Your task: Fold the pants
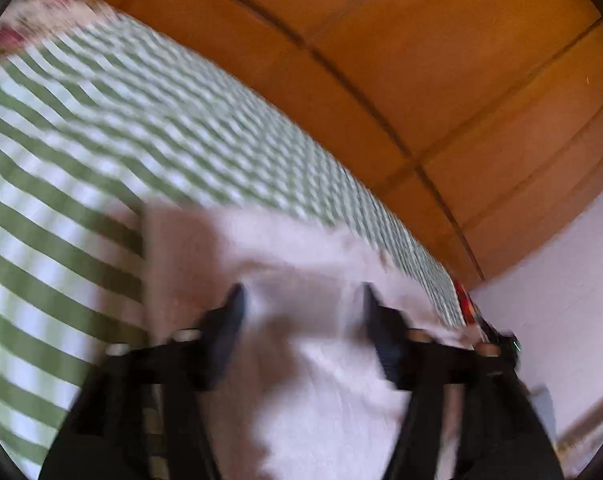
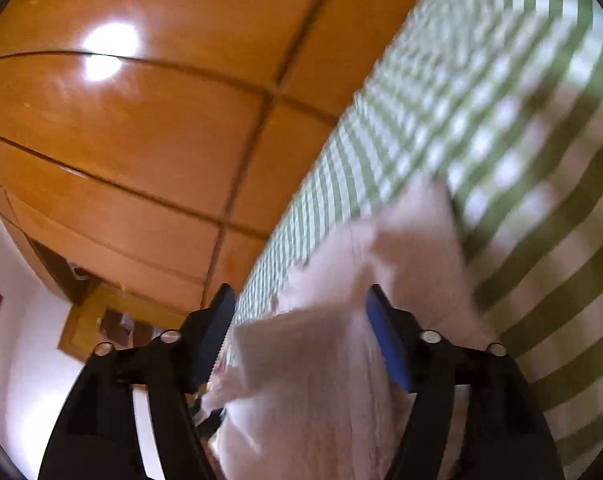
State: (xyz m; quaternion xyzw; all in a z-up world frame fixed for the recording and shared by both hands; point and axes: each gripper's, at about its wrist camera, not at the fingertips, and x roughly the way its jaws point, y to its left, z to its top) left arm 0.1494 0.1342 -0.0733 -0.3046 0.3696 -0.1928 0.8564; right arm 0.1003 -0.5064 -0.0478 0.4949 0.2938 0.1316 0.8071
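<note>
Through the left wrist camera we see orange wooden panels behind a bed with a green checked cover; the pale pink pants lie on it, blurred. Our left tool stands open over them, gripping nothing. Through the right wrist camera, the right tool is open too, the pants loose between its fingers
</note>
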